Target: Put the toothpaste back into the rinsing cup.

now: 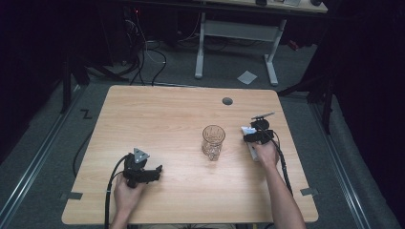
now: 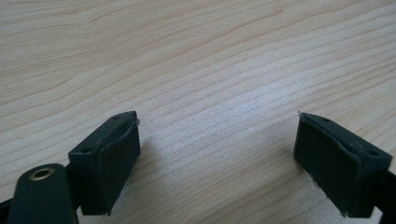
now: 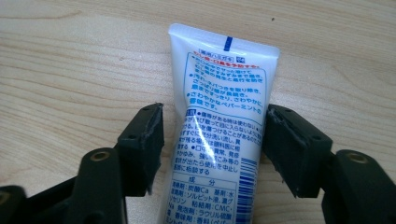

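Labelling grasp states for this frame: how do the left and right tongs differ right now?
The left tongs have bare table between their jaws; the right tongs straddle a white tube lying flat. The left jaws stand wide apart; the right jaws sit closer in, one pad near or at the tube's edge, a gap at the other. In the high view, the left tongs sit near the table's front-left, the right beside the glass. Both are open with black pads.

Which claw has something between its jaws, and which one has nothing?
The right claw has a white plastic tube with blue printed text lying between its open jaws. The left claw has just bare light wooden table between them.
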`<state>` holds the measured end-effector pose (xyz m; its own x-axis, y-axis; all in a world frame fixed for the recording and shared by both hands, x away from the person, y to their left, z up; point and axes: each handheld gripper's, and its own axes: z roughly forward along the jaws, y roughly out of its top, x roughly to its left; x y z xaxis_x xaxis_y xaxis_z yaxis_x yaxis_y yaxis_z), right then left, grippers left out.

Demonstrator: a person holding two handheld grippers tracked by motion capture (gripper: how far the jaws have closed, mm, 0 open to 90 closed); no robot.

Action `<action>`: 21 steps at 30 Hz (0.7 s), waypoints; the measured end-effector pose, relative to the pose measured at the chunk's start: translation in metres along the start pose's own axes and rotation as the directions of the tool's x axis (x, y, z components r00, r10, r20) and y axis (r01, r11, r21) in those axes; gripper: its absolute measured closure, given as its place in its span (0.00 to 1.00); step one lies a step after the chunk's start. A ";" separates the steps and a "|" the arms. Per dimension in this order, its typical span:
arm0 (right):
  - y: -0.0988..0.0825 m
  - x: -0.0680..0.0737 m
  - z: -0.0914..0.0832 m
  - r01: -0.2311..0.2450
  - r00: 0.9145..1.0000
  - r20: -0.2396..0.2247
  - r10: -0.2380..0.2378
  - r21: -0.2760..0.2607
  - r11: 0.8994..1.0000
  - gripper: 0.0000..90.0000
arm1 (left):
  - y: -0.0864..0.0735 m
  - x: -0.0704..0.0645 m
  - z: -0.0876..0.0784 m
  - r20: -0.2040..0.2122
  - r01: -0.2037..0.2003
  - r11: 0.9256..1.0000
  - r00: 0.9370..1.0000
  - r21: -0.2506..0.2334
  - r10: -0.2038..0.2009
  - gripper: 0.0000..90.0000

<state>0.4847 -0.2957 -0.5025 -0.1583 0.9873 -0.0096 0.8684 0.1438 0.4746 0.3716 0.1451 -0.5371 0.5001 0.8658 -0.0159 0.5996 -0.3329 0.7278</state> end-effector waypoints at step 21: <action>0.000 0.004 -0.006 0.112 0.993 -0.023 -0.112 0.009 0.994 0.70 | 0.000 0.000 0.000 0.000 0.000 1.000 1.000 0.000 0.000 0.16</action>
<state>0.4810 -0.2924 -0.4973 -0.2653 0.9633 -0.0419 0.8496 0.2541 0.4623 0.3716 0.1451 -0.5370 0.4996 0.8661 -0.0159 0.5998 -0.3326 0.7277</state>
